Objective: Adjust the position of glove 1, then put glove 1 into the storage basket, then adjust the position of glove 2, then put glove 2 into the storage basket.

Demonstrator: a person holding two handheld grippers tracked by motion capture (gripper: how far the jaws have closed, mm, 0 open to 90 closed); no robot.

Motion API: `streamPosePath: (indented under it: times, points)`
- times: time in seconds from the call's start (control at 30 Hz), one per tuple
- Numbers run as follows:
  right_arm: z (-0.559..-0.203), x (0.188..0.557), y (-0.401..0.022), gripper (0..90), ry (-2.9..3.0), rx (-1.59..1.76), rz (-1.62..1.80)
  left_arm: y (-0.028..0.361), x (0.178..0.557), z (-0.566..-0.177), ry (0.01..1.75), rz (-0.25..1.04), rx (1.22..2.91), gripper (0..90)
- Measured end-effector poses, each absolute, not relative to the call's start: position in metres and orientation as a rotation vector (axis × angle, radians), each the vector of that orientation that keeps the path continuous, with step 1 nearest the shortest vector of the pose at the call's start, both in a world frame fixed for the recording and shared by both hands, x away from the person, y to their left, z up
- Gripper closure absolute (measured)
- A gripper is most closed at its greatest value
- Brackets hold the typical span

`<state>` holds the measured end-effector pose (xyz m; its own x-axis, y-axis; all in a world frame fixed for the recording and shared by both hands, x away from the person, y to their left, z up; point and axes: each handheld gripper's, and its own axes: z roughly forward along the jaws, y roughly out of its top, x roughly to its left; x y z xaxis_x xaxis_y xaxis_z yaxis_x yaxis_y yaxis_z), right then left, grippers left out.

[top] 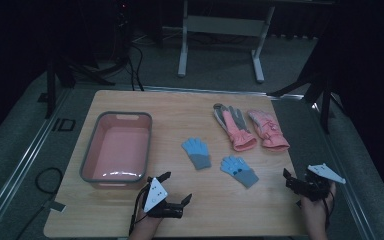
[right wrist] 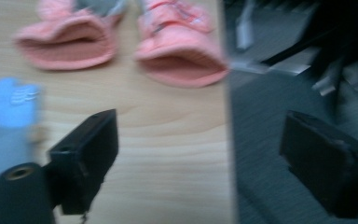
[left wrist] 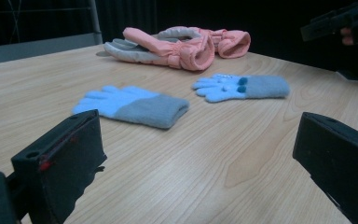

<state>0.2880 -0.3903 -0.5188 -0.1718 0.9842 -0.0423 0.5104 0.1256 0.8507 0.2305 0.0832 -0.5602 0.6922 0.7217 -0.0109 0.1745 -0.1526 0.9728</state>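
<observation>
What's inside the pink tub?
Nothing that I can see. The tub looks empty in the high view: just its bare pink bottom. Only the strip of floor right behind its near wall is hidden. All four gloves lie outside it, on the table.

Wooden tabletop [top: 180,210] with basin and gloves
A pink basin [top: 116,147] at left; two blue gloves [top: 197,153] mid-table, two pink gloves [top: 267,130] beyond.

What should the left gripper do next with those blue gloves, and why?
Probably ease the left gripper forward to the nearer blue glove. Its jaws stand open with nothing between them, the glove lies flat just ahead, and the pink bin beside it sits empty.
</observation>
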Motion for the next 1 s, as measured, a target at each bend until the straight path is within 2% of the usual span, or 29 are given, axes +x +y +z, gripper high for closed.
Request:
streamPosePath:
  times: [0.2, 0.23, 0.4, 0.47, 0.53, 0.57, 0.6, 0.63, 0.73, 1.0]
  points:
    - [-0.511, 0.3, -0.381, 15.7, 1.914, 1.483, 1.051, 0.084, 0.231, -0.56, 0.736, 0.557, 1.684, 1.9]
    - [-0.506, 0.304, -0.374, 11.6, 1.93, 1.484, 1.093, 0.084, 0.231, -0.56, 0.736, 0.557, 1.683, 1.9]
    - [-0.488, 0.306, -0.348, 11.1, 1.998, 1.332, 1.153, 0.085, 0.231, -0.56, 0.739, 0.555, 1.675, 1.9]
    - [-0.481, 0.307, -0.337, 13.3, 2.036, 1.282, 1.183, 0.085, 0.23, -0.56, 0.741, 0.554, 1.675, 1.9]
    - [-0.473, 0.308, -0.326, 21.6, 2.062, 1.22, 1.224, 0.085, 0.231, -0.56, 0.743, 0.552, 1.682, 2.0]
    - [-0.469, 0.31, -0.32, 22.4, 2.09, 1.179, 1.214, 0.085, 0.231, -0.56, 0.746, 0.551, 1.684, 1.9]
    - [-0.466, 0.311, -0.312, 32.9, 2.099, 1.152, 1.192, 0.085, 0.231, -0.56, 0.751, 0.549, 1.68, 1.9]
    - [-0.463, 0.312, -0.306, 39.4, 2.132, 1.129, 1.205, 0.085, 0.231, -0.56, 0.754, 0.546, 1.674, 1.9]
    - [-0.458, 0.32, -0.285, 41.4, 2.224, 1.072, 1.232, 0.087, 0.232, -0.56, 0.766, 0.531, 1.663, 1.9]
    - [-0.463, 0.35, -0.235, 37.8, 2.41, 0.965, 1.21, 0.084, 0.23, -0.56, 0.729, 0.551, 1.687, 1.9]
